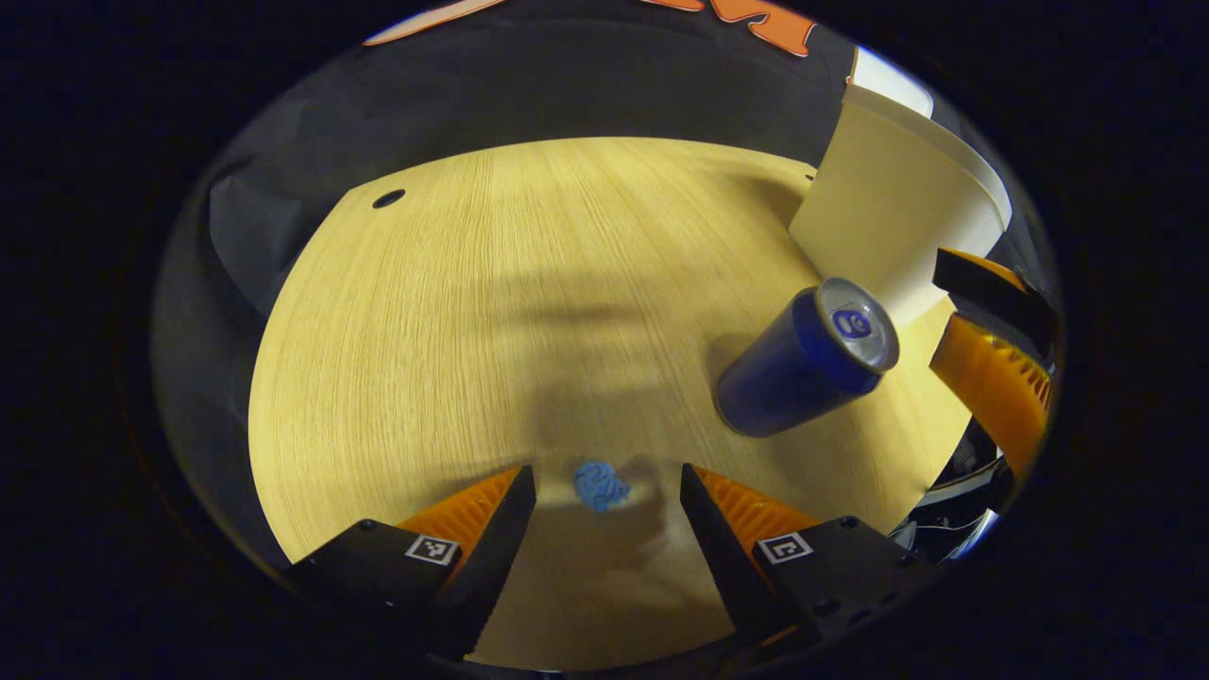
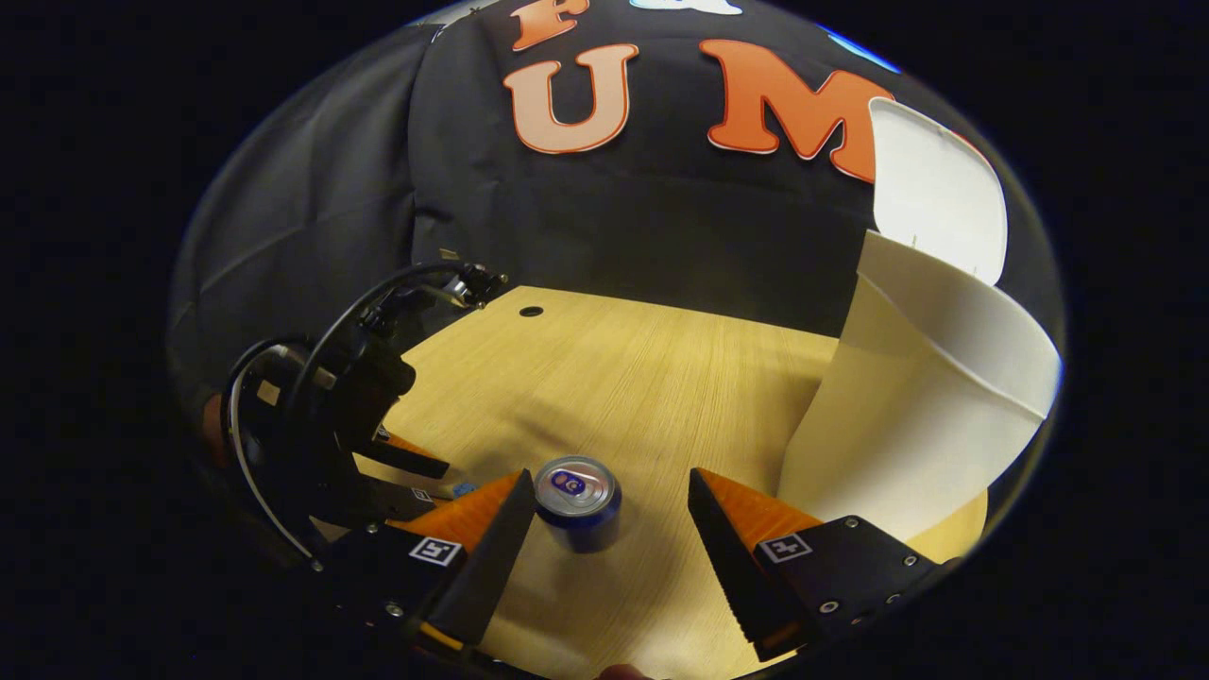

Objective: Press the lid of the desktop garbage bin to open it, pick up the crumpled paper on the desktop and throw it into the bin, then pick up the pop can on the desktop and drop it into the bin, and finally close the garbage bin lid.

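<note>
Left gripper [image 1: 607,491] spread around crumpled paper [image 1: 600,485], right gripper [image 2: 609,496] spread (lid [image 2: 935,212] raised)

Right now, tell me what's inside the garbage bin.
The garbage bin stands with its lid raised, but both views meet its outer wall, so the inside is hidden. The crumpled paper and pop can are on the desktop.

Crumpled paper [image 1: 601,484] left of pop can [image 1: 808,357] — bin [image 1: 893,203] behind it.
</note>
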